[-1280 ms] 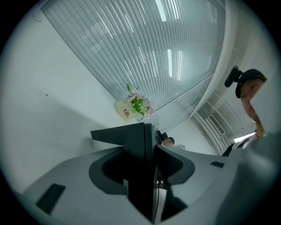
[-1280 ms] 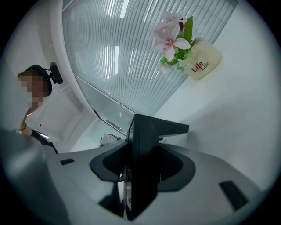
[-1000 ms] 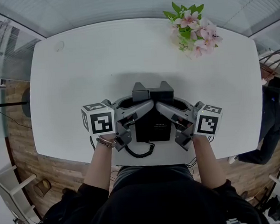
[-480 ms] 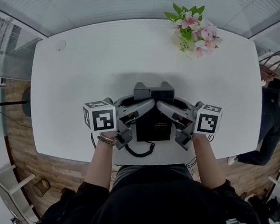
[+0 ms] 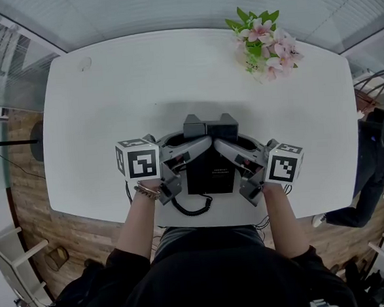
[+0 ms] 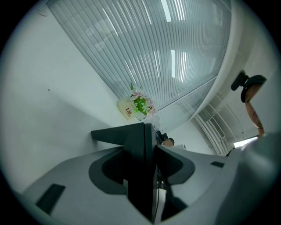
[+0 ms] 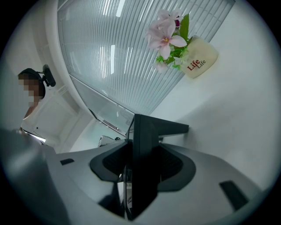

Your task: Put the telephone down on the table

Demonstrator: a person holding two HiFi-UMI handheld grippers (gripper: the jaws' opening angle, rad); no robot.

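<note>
The white table [image 5: 97, 110] spreads open to the far and left edges. The black telephone [image 5: 210, 174] sits by the near edge, and whether it rests on the top I cannot tell. The left gripper [image 5: 203, 145] and right gripper [image 5: 221, 145] each clamp one side of it, jaws partly spread. Flowers [image 5: 265, 41] stand near the far right corner, and the coiled cord [image 5: 192, 208] reaches the near edge.
</note>
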